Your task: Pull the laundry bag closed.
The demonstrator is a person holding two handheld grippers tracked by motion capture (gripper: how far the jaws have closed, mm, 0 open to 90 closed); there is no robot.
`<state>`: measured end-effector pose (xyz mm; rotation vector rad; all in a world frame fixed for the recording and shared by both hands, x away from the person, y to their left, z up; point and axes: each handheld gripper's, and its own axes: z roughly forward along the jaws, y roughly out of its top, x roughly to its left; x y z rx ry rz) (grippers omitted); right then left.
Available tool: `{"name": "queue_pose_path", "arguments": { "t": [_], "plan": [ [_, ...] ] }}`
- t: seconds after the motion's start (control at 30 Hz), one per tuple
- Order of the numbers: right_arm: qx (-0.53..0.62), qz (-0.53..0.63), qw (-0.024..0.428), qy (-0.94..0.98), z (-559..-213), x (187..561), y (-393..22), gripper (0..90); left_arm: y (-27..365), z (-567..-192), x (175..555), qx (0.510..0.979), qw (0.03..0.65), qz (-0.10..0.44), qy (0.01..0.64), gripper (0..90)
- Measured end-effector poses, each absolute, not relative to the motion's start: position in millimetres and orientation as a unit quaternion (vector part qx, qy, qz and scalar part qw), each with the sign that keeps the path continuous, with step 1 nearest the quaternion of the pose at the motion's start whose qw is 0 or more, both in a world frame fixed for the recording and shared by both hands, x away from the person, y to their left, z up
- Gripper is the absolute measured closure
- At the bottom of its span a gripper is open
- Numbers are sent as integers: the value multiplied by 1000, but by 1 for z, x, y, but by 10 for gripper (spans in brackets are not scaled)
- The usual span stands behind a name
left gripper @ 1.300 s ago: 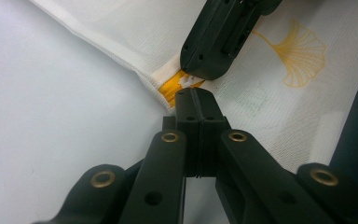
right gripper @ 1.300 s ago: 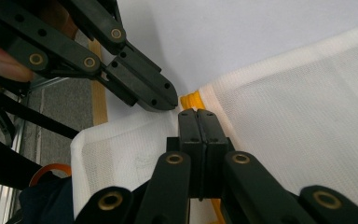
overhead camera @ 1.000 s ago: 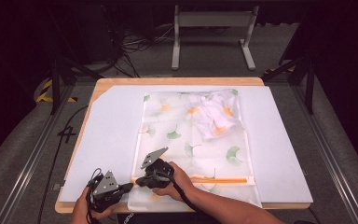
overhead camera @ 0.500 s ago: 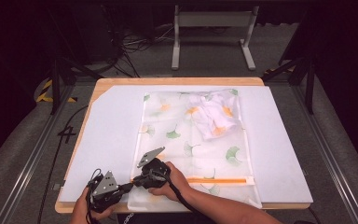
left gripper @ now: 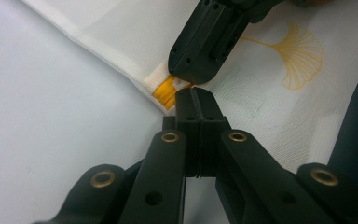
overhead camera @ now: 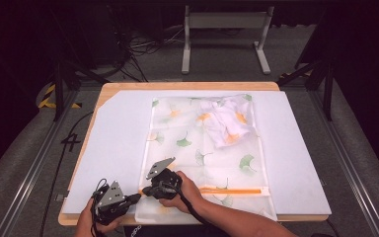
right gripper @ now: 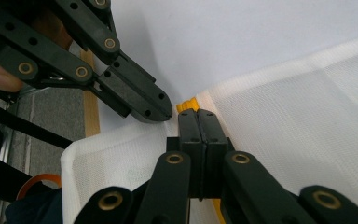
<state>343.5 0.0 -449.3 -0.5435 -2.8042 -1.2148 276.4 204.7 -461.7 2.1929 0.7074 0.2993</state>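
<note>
A white mesh bag (overhead camera: pixel 202 158) printed with ginkgo leaves lies flat on the table, with a white garment (overhead camera: pixel 227 121) inside at its far end. An orange zipper (overhead camera: pixel 227 190) runs across its near end. Both grippers meet at the zipper's left end (left gripper: pixel 165 91). My left gripper (overhead camera: pixel 137 196) comes in from the left with its jaws shut, its tips (left gripper: pixel 196 93) on the mesh beside the orange end. My right gripper (overhead camera: pixel 145 190) lies along the zipper, also shut, its tips (right gripper: pixel 198 114) at the orange end (right gripper: pixel 186 105). I cannot tell whether either pinches fabric.
The bag lies on a white sheet (overhead camera: pixel 113 148) that covers a wooden table (overhead camera: pixel 187 85). The table's near edge is just below both hands. Cables (overhead camera: pixel 143 47) and a metal stand (overhead camera: pixel 224 34) are on the floor beyond the table.
</note>
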Motion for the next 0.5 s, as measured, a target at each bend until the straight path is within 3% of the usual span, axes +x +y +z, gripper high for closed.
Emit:
{"name": "queue_pose_path", "arguments": {
  "t": [0.5],
  "plan": [
    [-181, -383, 14, -906, -447, 343, -17, 900, 205, -462, 276, 866, 397, 121, 279, 900]
  ]
}}
